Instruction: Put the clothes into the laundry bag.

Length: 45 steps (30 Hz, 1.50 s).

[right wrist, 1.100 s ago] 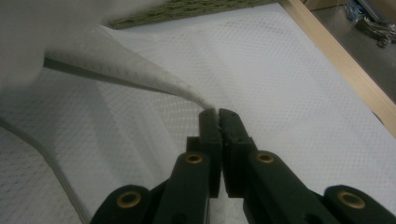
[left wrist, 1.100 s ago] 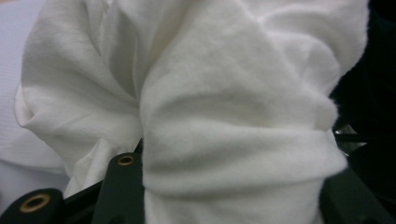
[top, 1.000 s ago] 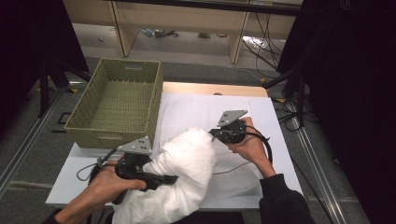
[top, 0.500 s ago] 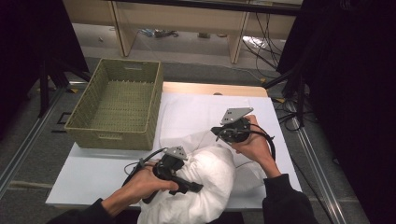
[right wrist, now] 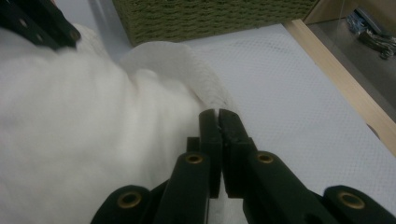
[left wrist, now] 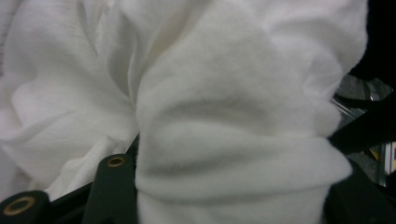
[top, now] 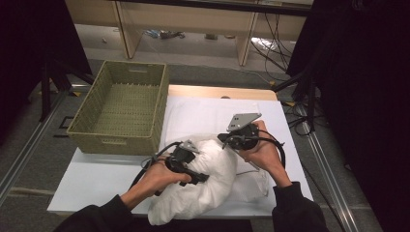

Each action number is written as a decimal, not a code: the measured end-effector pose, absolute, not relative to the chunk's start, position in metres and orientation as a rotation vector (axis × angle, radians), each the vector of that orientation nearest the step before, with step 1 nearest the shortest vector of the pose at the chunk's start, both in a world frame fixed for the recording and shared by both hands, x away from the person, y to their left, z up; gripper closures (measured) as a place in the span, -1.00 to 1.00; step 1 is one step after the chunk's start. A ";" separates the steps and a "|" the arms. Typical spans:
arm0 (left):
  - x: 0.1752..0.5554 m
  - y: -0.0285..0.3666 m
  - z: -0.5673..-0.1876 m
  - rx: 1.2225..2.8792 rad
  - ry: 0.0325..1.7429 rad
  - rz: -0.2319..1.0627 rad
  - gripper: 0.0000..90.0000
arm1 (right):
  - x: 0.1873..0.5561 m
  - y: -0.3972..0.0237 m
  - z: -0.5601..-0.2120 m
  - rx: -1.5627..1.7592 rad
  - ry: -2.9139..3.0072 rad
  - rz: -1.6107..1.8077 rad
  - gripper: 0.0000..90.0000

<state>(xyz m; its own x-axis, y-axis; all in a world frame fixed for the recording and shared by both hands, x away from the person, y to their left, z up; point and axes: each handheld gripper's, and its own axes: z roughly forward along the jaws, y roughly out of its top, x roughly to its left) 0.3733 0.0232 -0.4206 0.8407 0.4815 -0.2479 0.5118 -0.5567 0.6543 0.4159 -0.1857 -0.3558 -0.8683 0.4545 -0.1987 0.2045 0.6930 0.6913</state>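
Right tongs [right wrist: 218,114] pinch white cloth [top: 208,179]; left tongs [top: 200,178] opening, cloth between.

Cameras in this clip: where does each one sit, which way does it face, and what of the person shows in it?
High view: above the person's side, looking forward and down on the table, woven basket and white cloth; both forearms, left gripper and right gripper show.
Left gripper view: rides the left gripper, pressed close to the white cloth, a thick fold between its black jaws.
Right gripper view: rides the right gripper, jaws closed at the cloth's edge, facing the basket.
Shared: the cloth appears in all three; the basket in the high and right gripper views.
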 end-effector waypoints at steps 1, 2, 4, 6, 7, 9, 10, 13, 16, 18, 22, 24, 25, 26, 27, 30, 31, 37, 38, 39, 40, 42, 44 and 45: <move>0.376 0.017 -0.423 2.265 0.712 -0.062 0.01 | 0.415 -0.185 -0.355 0.500 2.533 0.987 0.99; 0.379 0.011 -0.425 2.273 0.711 -0.070 0.01 | 0.414 -0.185 -0.353 0.498 2.545 0.986 0.99; 0.386 0.007 -0.425 2.277 0.715 -0.056 0.01 | 0.411 -0.186 -0.349 0.481 2.543 1.009 0.99; 0.396 0.006 -0.421 2.230 0.778 -0.031 0.02 | 0.409 -0.187 -0.346 0.447 2.538 1.011 0.99; 0.400 0.006 -0.420 2.203 0.808 -0.026 0.02 | 0.407 -0.188 -0.344 0.456 2.539 1.015 0.99; 0.411 0.007 -0.422 2.201 0.819 -0.020 -0.01 | 0.405 -0.189 -0.343 0.469 2.536 1.016 0.99; 0.415 0.006 -0.427 2.171 0.836 -0.021 -0.05 | 0.406 -0.189 -0.344 0.473 2.536 1.009 0.99; 0.425 0.001 -0.453 2.103 0.907 -0.091 -0.21 | 0.408 -0.189 -0.350 0.474 2.531 0.991 0.99; 0.422 -0.002 -0.450 2.114 0.881 -0.073 -0.39 | 0.408 -0.193 -0.354 0.506 2.536 0.973 0.99; 0.417 0.002 -0.444 2.105 0.854 -0.098 -0.49 | 0.408 -0.196 -0.355 0.510 2.529 0.974 0.99; 0.411 0.012 -0.427 2.109 0.827 -0.037 -0.59 | 0.407 -0.197 -0.355 0.499 2.551 0.983 0.99; 0.404 0.018 -0.419 2.108 0.829 -0.055 -0.58 | 0.407 -0.196 -0.356 0.510 2.539 0.986 0.99; 0.400 0.023 -0.415 2.105 0.805 -0.049 -0.58 | 0.407 -0.196 -0.356 0.508 2.537 0.988 0.99; 0.397 0.028 -0.411 2.098 0.787 -0.033 -0.60 | 0.407 -0.196 -0.355 0.505 2.536 0.990 0.99; 0.394 0.031 -0.408 2.097 0.788 -0.024 -0.60 | 0.407 -0.197 -0.355 0.491 2.554 0.987 0.99; 0.383 0.046 -0.401 2.104 0.760 0.051 -0.62 | 0.408 -0.197 -0.355 0.488 2.550 0.989 0.99; 0.379 0.051 -0.400 2.104 0.765 0.066 -0.65 | 0.408 -0.197 -0.355 0.488 2.548 0.987 0.99; 0.375 0.058 -0.428 2.202 0.779 0.127 -0.67 | 0.407 -0.195 -0.355 0.500 2.547 0.984 0.99; 0.377 0.056 -0.436 2.222 0.779 0.123 -0.69 | 0.407 -0.195 -0.356 0.505 2.545 0.987 0.99; 0.379 0.053 -0.443 2.201 0.800 0.088 -0.75 | 0.406 -0.194 -0.356 0.517 2.542 0.986 0.99; 0.379 0.048 -0.448 2.150 0.808 0.068 -0.79 | 0.408 -0.194 -0.357 0.490 2.535 0.987 0.99; 0.382 0.043 -0.447 2.150 0.769 0.009 -0.55 | 0.407 -0.194 -0.356 0.491 2.545 0.974 0.99; 0.381 0.037 -0.446 2.107 0.774 -0.052 0.09 | 0.406 -0.192 -0.358 0.498 2.538 0.965 0.99; 0.381 0.034 -0.446 2.102 0.769 -0.050 0.28 | 0.406 -0.192 -0.357 0.489 2.552 0.960 0.99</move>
<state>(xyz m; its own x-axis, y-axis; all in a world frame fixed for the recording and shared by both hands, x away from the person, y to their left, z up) 0.3807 0.0339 -0.4458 0.8079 0.5049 -0.3040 0.5402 -0.4281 0.7245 0.4059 -0.1920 -0.3569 -0.8718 0.4397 -0.2160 0.1883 0.7079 0.6808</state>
